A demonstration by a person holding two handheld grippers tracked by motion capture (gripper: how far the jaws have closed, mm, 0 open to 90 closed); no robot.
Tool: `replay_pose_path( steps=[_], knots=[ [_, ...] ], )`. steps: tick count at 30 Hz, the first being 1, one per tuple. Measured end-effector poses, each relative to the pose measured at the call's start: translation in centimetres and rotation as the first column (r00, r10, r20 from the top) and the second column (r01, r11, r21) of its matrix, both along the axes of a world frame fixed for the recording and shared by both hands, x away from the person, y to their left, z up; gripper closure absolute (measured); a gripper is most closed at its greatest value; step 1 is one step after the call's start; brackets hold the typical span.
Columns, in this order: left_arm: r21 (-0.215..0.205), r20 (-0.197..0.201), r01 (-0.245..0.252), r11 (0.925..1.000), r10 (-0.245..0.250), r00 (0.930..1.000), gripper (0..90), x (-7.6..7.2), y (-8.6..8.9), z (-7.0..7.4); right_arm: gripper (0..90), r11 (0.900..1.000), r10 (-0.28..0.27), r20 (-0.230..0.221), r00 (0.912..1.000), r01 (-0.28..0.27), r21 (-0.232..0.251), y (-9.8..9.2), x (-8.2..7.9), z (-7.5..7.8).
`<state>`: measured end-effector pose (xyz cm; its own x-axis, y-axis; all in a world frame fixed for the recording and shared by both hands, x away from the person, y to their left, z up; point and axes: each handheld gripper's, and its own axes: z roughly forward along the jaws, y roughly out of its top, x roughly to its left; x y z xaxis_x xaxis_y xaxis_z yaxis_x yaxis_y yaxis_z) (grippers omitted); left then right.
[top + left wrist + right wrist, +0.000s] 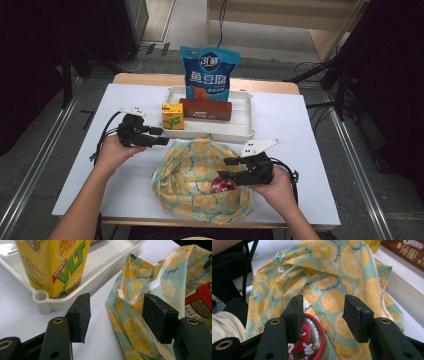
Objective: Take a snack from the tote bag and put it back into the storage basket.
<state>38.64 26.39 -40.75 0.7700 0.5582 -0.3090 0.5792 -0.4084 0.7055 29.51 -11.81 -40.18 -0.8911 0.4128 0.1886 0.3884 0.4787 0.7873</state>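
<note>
A cloth bag (200, 175) printed with lemon slices lies crumpled at the front middle of the white table. A round tub with a red lid (222, 185) rests on its right part. My right gripper (227, 169) hovers just over the tub, open. In the right gripper view the tub (312, 340) sits low under the left jaw, and the bag (324, 277) shows in the gap of the right gripper (324, 315). My left gripper (162, 136) stands open at the bag's upper left, near the tray corner. Its jaws (116, 312) hold nothing, with the bag's edge (130, 322) behind them.
A white tray (215, 134) behind the bag holds a yellow lemon-tea carton (172, 116), a long brown box (206, 109) and an upright blue pouch (209, 72). The carton (57, 265) is close ahead of the left gripper. Cables trail from both grippers.
</note>
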Motion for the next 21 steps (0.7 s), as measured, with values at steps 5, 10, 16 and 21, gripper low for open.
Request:
replay_pose_path(
  steps=[5,10,16,21],
  knots=[
    [-0.007,-0.005,0.001,1.0,-0.001,1.0,40.4,0.1,0.0,0.0,49.2,1.0,0.003,0.0,1.0,-0.003,-0.003,0.4,-0.3,-0.4],
    [-0.016,-0.008,0.01,0.9998,-0.01,0.9999,40.4,0.2,-0.1,0.0,46.3,1.0,0.009,-0.004,1.0,-0.009,-0.013,0.6,-0.6,-1.0],
    [-0.01,-0.007,0.014,0.9999,-0.014,0.9999,40.4,0.3,-0.3,0.0,45.2,1.0,0.008,-0.009,0.9999,-0.008,-0.015,0.9,-0.9,-1.2],
    [-0.011,-0.008,0.005,0.9999,-0.005,1.0,40.4,0.4,-0.3,0.0,43.6,1.0,0.008,-0.018,0.9998,-0.008,-0.003,1.0,-1.2,-1.4]
  ],
)
